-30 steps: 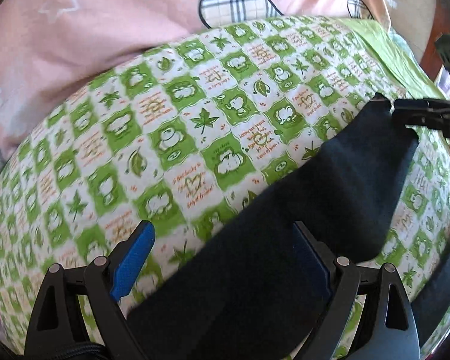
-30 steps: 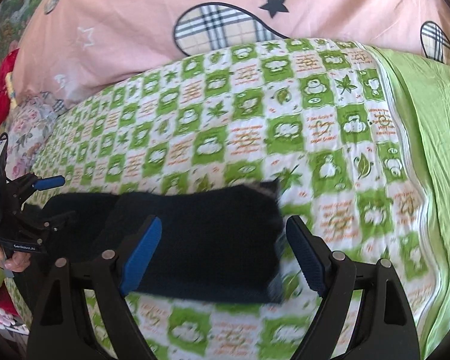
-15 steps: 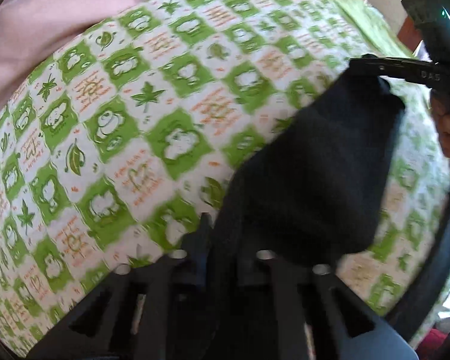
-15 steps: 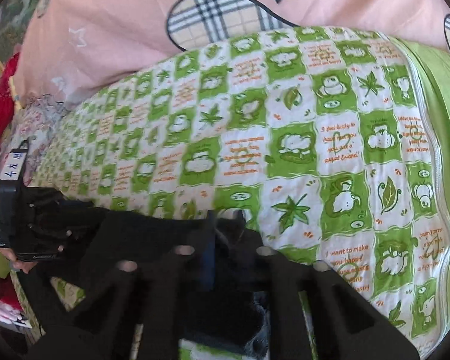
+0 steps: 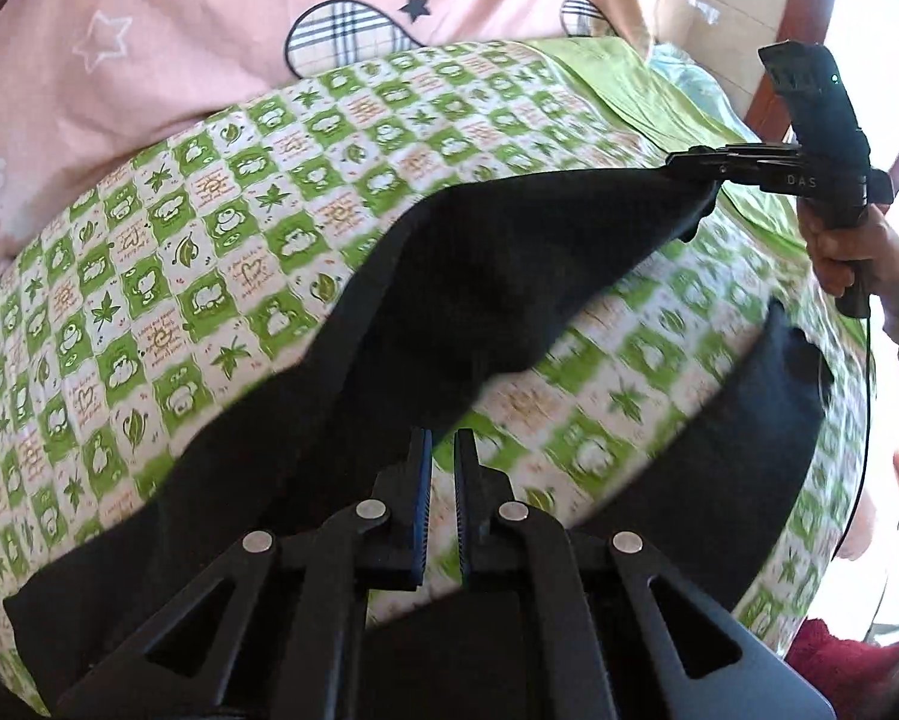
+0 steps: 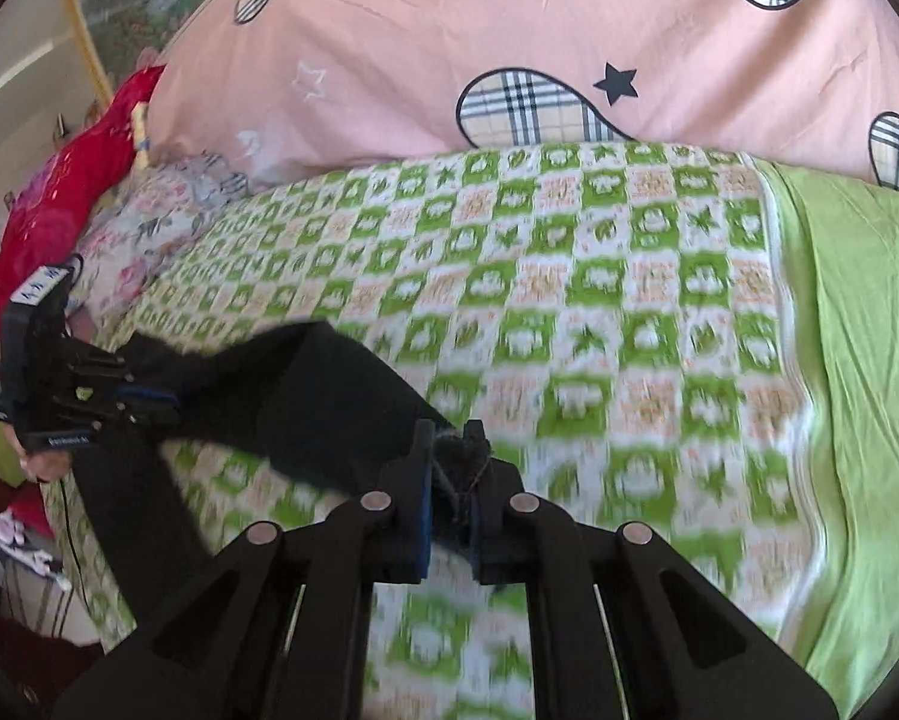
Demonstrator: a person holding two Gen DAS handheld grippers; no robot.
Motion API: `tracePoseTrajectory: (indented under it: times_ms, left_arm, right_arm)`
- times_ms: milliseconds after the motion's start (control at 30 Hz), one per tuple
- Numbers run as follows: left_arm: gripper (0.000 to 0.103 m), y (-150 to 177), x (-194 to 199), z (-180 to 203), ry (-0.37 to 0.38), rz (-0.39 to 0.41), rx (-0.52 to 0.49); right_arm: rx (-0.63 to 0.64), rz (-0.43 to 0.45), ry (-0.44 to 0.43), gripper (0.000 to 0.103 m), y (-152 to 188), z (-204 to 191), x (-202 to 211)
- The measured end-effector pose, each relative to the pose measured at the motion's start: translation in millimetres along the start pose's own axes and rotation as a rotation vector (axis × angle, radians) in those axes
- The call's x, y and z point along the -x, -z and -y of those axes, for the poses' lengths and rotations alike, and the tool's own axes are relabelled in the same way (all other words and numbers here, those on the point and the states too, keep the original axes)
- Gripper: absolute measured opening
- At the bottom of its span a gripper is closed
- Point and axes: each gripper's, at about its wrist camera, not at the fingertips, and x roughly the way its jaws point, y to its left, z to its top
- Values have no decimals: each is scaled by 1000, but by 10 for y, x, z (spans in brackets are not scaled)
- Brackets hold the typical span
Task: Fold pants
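Closest in, the left gripper (image 5: pixel 442 462) has its fingers (image 5: pixel 420 483) pressed nearly together, with only a thin slit between the blue pads; black cloth rides right against their tips, though whether they truly pinch it I cannot tell from here. The right gripper (image 6: pixel 453 462) is plainer: its fingers (image 6: pixel 422 498) are clamped on a frayed corner of the pants (image 5: pixel 497 276), a bunch of dark fabric and loose threads caught between the pads. The black pants hang lifted between the two grippers, stretched as a sagging band above the bed, one end drooping down toward the near edge. A second dark strip of them lies on the bedspread (image 5: pixel 221 252) off to the right side. Under all this is the green and white checked bedspread, printed with leaves and little figures, and a plain green sheet (image 6: pixel 857 360) runs along its right edge. Farther back sits a pink quilt (image 6: pixel 449 30) with plaid patches and stars, and a red cloth (image 6: pixel 77 180) bunches at the far left
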Motion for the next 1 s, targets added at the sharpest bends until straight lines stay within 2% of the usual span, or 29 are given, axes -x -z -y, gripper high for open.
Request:
tracePoseTrajectory:
  times_ms: [67, 133, 167, 200, 267, 367, 433, 467, 533, 567, 600, 633, 733, 867, 1000]
  left_arm:
    - [6, 5, 52, 24, -53, 12, -15]
    - [13, -67, 76, 10, -81, 18, -32]
    - [20, -109, 107, 9, -117, 30, -46]
    - [45, -160, 120, 6, -138, 37, -65]
    - [83, -251, 101, -4, -159, 38, -103]
    - [83, -373, -53, 10, -239, 24, -199]
    - [80, -443, -205, -19, -251, -13, -231]
    - [77, -468, -298, -42, -242, -40, -246]
    - [66, -502, -466, -86, -237, -87, -267]
    - [45, -508, -563, -123, -228, -120, -269]
    - [15, -504, -649, -166, -204, -160, -262]
    - [8, -488, -702, -197, -188, -184, -252]
    - [5, -418, -617, -224, -176, -146, -249]
    - [4, -275, -159, -166, -148, -51, -194]
    - [3, 0, 257, 23, -112, 12, -168]
  right_arm:
    - [10, -7, -3, 10, 97, -49, 61]
    - [9, -6, -3, 10, 159, -81, 115]
    - [8, -3, -8, 10, 175, -96, 133]
    - [8, -1, -9, 10, 185, -112, 145]
    - [12, 2, -13, 10, 198, -148, 154]
    - [11, 13, -30, 10, 226, -170, 175]
    - [10, 18, -41, 10, 254, -186, 191]
    - [11, 20, -46, 10, 270, -191, 197]
    - [15, 19, -51, 10, 299, -196, 202]
    - [14, 16, -53, 10, 312, -185, 200]
    - [14, 14, -54, 10, 321, -179, 200]
    - [15, 12, -53, 10, 331, -171, 202]
    - [27, 18, -33, 10, 333, -168, 213]
    - [63, 62, 19, 9, 256, -191, 313]
    - [87, 78, 25, 9, 229, -240, 435]
